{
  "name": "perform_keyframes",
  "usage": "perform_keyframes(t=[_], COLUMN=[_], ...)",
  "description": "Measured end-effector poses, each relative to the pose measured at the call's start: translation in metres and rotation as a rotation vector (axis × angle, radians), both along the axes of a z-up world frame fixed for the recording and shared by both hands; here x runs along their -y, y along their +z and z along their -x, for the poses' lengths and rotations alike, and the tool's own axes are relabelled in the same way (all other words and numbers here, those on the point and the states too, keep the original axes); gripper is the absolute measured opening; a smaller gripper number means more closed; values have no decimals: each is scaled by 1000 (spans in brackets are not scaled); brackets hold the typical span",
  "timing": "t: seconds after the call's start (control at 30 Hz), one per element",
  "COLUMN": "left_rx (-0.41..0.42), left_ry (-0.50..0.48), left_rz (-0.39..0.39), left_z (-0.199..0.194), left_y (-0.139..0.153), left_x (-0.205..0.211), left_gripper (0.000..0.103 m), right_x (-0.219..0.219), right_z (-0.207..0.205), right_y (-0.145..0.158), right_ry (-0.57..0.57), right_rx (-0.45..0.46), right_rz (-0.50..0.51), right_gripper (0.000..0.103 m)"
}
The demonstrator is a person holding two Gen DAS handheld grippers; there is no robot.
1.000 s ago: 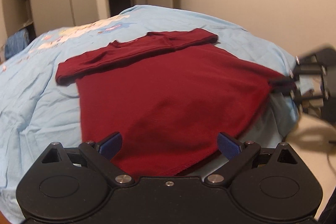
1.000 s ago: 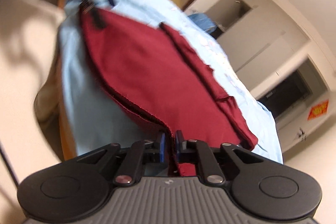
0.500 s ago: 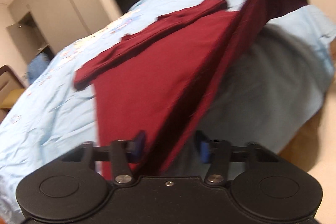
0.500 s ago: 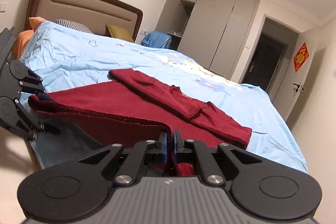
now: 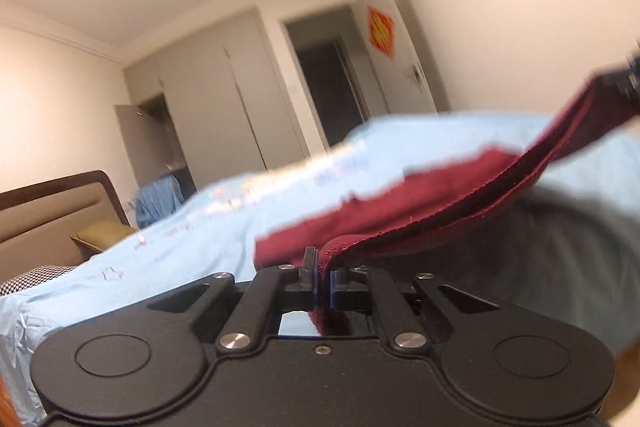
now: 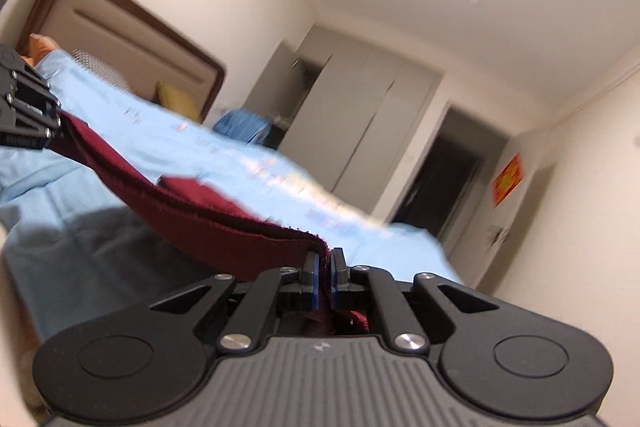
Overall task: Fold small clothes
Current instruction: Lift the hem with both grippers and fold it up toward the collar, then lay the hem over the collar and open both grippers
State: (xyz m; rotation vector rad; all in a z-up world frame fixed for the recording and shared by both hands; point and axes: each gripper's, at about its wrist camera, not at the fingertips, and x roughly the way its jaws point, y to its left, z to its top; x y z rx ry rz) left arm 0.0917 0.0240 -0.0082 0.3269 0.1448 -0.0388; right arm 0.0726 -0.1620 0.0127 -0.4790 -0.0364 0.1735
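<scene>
A dark red shirt (image 5: 452, 203) lies on the light blue bed sheet (image 5: 208, 227), its near hem lifted off the bed and stretched between my two grippers. My left gripper (image 5: 323, 277) is shut on one hem corner. The right gripper (image 6: 325, 273) is shut on the other corner of the red shirt (image 6: 224, 227). In the left wrist view the right gripper (image 5: 630, 75) shows at the far right edge. In the right wrist view the left gripper (image 6: 28, 115) shows at the far left edge. Both views are tilted up and blurred.
A padded headboard with a brown frame (image 6: 132, 23) stands at the far end of the bed, with a yellow pillow (image 6: 178, 101) and a checked pillow (image 5: 32, 277). Grey wardrobes (image 5: 224, 115), a dark doorway (image 5: 332, 87) and blue cloth (image 6: 244, 125) lie beyond.
My left gripper has shut on the shirt's near hem corner. Both grippers have lifted the hem off the bed, and both cameras have tilted up toward the ceiling.
</scene>
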Motion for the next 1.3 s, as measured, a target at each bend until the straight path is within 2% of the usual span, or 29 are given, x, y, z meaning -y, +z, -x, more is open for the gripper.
perform_keyframes(t=[0.1, 0.23, 0.37, 0.47, 0.6, 0.7, 0.8, 0.97, 1.1, 1.3], left_rx=[69, 151, 187, 216, 187, 122, 28, -171, -297, -391], left_ry=[-17, -54, -109, -136, -156, -147, -154, -119, -80, -50], left_rz=[62, 80, 171, 200, 221, 202, 226, 265, 215, 123], left_z=[9, 31, 56, 73, 74, 49, 13, -79, -147, -225], left_y=[26, 56, 87, 106, 117, 117, 122, 126, 113, 79], left_x=[-2, 0, -6, -9, -10, -13, -24, -45, -52, -51], left_gripper=[4, 4, 4, 4, 4, 4, 4, 5, 5, 5], right_x=[3, 1, -1, -3, -8, -9, -10, -19, -30, -43], right_z=[11, 33, 59, 76, 76, 56, 23, -53, -120, -201], right_y=[10, 25, 40, 50, 57, 55, 58, 66, 59, 30], right_ry=[-31, -55, -64, -56, -47, -37, -30, -25, -40, -49], right_rx=[93, 216, 317, 379, 384, 342, 296, 206, 123, -40], right_rz=[-16, -14, -34, -42, -8, 18, 64, 170, 244, 243], right_gripper=[6, 6, 6, 6, 6, 6, 6, 13, 14, 14])
